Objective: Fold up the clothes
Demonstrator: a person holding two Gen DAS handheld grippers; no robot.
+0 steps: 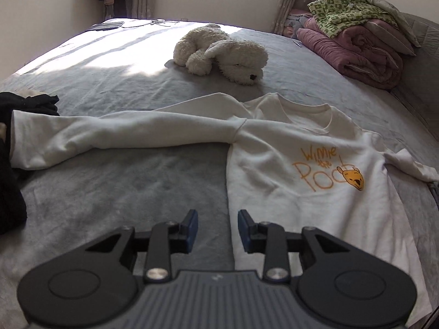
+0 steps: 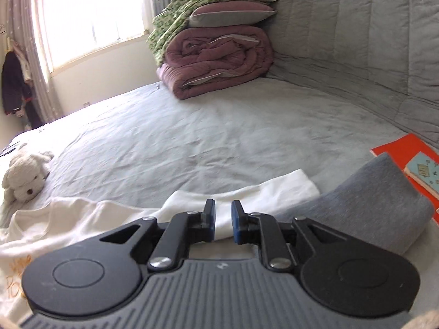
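A white sweatshirt (image 1: 288,164) with an orange "Winnie the Pooh" print lies front up on the grey bed sheet (image 1: 123,192). One long sleeve (image 1: 109,134) stretches out flat to the left. My left gripper (image 1: 218,227) hovers low over the sweatshirt's left side edge, open, with nothing between its blue pads. In the right wrist view the other sleeve (image 2: 274,192) lies across the bed just beyond my right gripper (image 2: 223,219). That gripper stands slightly open, white cloth showing through the narrow gap, the pads not pressing on it.
A white plush dog (image 1: 225,52) lies mid-bed. Dark clothes (image 1: 11,164) are heaped at the left edge. A folded purple quilt (image 2: 219,57) with pillows and a green garment sits by the padded headboard. Near my right gripper are a grey folded garment (image 2: 370,205) and an orange book (image 2: 397,148).
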